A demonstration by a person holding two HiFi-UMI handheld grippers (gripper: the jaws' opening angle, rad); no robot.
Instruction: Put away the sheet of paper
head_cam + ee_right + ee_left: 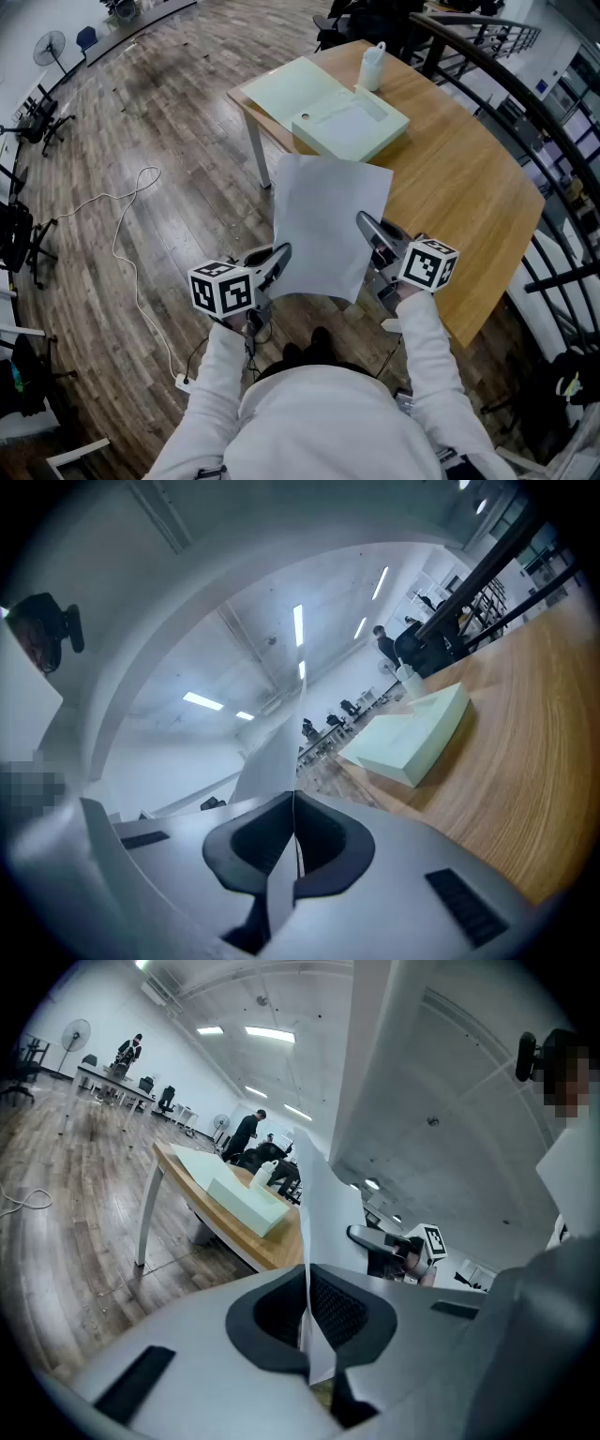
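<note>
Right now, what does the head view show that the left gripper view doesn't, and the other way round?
Head view only: the whole outline of the sheet of paper, the marker cube on the left gripper, and the black railing beyond the wooden table. Left gripper view only: that gripper's jaws shut on the sheet's edge, a standing person at far desks, and ceiling lights. Both: the sheet, the table, the pale green box and the right gripper, which also grips the sheet.
</note>
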